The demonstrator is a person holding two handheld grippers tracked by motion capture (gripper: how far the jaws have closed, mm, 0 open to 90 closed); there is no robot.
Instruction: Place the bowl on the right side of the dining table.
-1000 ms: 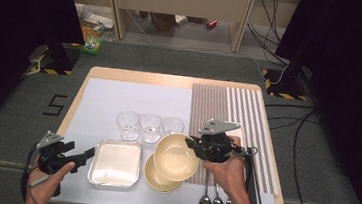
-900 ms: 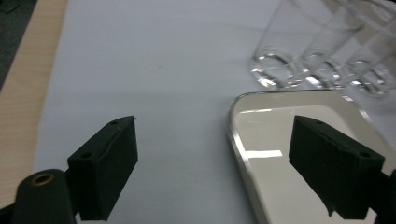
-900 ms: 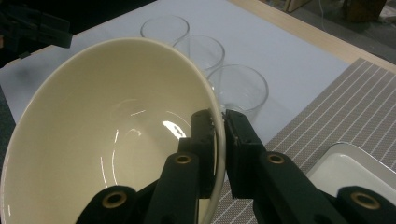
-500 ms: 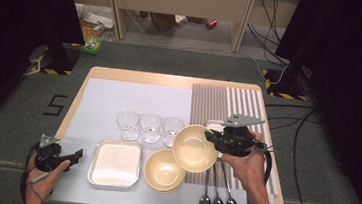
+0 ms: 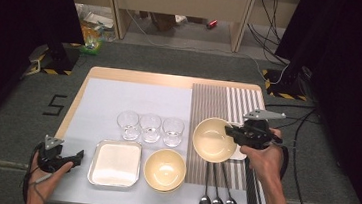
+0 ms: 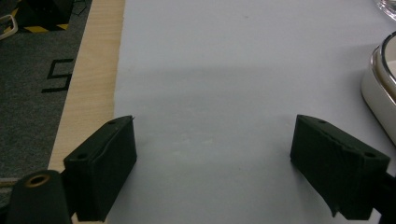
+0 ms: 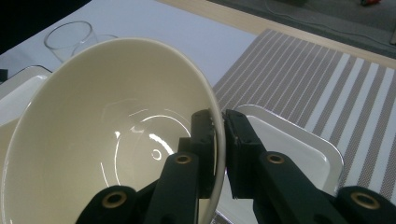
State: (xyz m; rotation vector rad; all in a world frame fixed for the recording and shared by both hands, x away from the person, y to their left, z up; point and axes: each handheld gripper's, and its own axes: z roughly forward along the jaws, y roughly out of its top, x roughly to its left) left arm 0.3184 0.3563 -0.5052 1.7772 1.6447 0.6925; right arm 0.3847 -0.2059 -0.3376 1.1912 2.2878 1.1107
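The table (image 5: pixel 139 95) is bearing a striped placemat (image 5: pixel 229 101) at its three o'clock side. Over the mat, the cream bowl (image 5: pixel 214 139) is hanging tilted, its three o'clock rim pinched by the right gripper (image 5: pixel 231 132). At seven o'clock the left gripper (image 5: pixel 79 155) is hovering, jaws spread wide, gripping nothing.

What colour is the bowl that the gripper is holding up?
The bowl is cream, a pale yellowish white, glossy inside. The right gripper view shows it best.
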